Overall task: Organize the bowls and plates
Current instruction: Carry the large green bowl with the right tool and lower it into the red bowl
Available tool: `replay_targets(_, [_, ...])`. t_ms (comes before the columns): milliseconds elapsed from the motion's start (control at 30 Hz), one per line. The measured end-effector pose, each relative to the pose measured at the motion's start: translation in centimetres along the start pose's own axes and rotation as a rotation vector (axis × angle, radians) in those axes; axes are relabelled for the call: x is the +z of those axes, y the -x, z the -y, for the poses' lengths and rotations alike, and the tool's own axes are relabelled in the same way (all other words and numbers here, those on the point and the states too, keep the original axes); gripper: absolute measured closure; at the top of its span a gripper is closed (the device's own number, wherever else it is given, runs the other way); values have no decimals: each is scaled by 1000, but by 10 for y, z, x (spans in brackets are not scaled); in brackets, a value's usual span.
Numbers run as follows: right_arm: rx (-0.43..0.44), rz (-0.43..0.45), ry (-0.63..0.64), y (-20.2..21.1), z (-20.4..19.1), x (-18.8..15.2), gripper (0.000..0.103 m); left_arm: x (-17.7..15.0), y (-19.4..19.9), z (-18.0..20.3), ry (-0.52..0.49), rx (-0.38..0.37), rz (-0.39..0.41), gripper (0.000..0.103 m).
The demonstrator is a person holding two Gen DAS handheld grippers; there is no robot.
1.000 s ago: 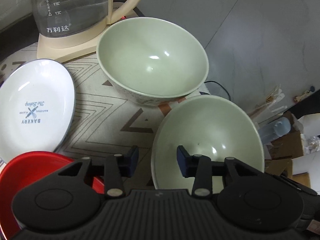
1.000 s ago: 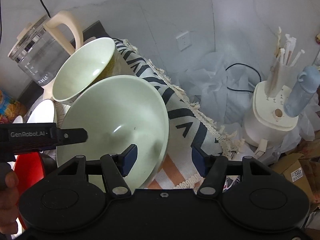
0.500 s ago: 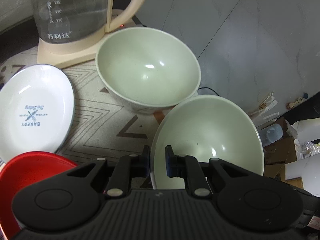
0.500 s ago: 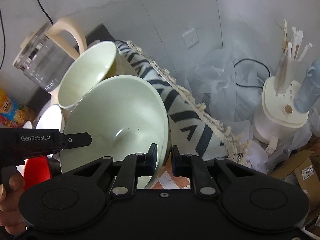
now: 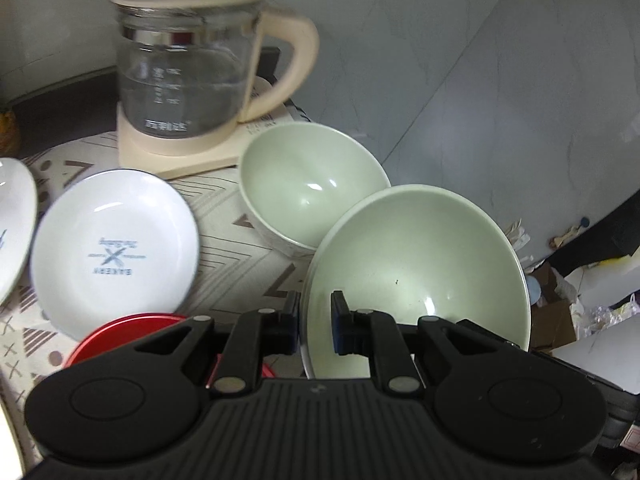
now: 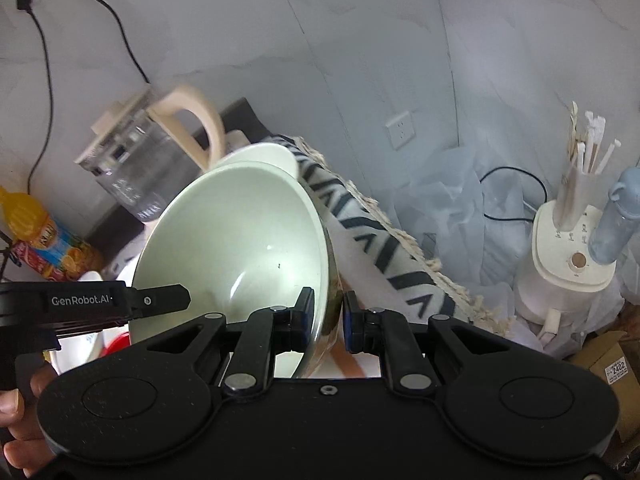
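Note:
A large pale green bowl hangs tilted above the patterned cloth. My left gripper is shut on its left rim, one pad inside and one outside. My right gripper is shut on the opposite rim of the same bowl. A second green bowl stands on the cloth just behind it. A white plate with blue print lies to the left, part of another white plate shows at the left edge, and a red plate lies partly under my left gripper.
A glass kettle on a cream base stands at the back by the wall. The cloth's fringed edge hangs off the table's right side. Beyond it are a white appliance, a blue bottle and cardboard boxes. A juice bottle stands far left.
Both grippers closed onto the near green bowl's rim, then rose with it. The bowl has come up off the cloth, and the kettle and plates now sit lower and farther off.

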State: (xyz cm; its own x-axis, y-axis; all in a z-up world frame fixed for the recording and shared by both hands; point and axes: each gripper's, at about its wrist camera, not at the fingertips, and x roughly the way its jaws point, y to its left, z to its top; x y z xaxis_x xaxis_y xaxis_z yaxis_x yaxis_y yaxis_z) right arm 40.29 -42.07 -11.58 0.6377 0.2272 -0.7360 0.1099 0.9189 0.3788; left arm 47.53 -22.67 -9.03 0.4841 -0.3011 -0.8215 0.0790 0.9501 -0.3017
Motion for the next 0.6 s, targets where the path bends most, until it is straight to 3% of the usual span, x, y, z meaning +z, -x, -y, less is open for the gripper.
replay_targets(367, [28,34,20,20,-45,-16,88,-16,47,-37,12,-8,58,89])
replay_targets(600, [40,26,56,25,-79,-31,88,-25,69,-75,85,-18,68,88])
